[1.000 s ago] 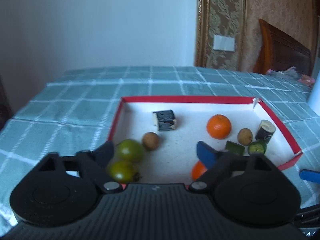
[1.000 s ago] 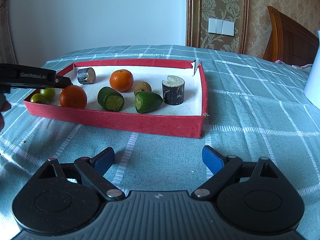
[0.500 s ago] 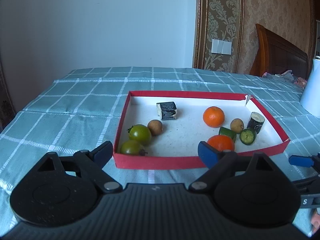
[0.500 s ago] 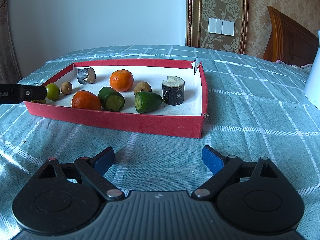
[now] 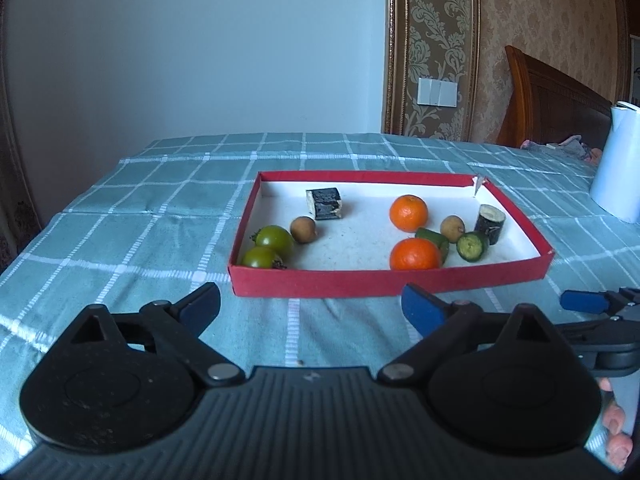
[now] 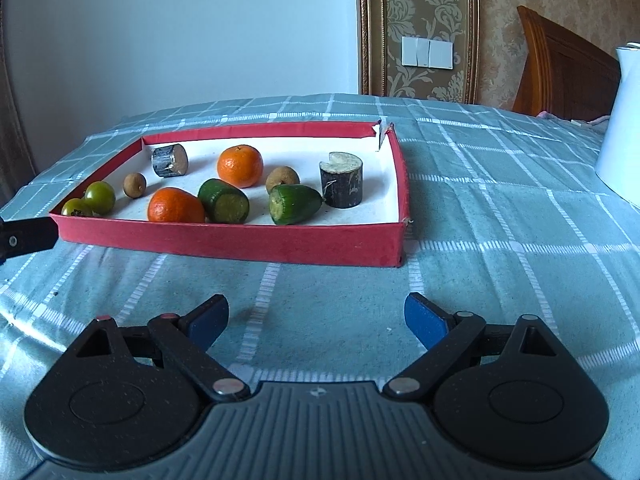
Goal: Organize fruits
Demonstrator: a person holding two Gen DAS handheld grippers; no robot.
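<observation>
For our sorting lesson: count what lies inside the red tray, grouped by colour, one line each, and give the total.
Orange fruits: 2
Green round fruits: 2
Green cut pieces: 2
Small brown fruits: 2
Dark-skinned stubs: 2
Total: 10, all within the red tray.

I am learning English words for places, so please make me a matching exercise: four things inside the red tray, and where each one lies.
Things:
1. green tomatoes
2. upright dark stump
3. lying dark stump
4. near orange

Places in the red tray, right wrist view:
A. right end
B. front wall, beside a green piece
C. left end
D. back left

Pairs: 1-C, 2-A, 3-D, 4-B
</observation>
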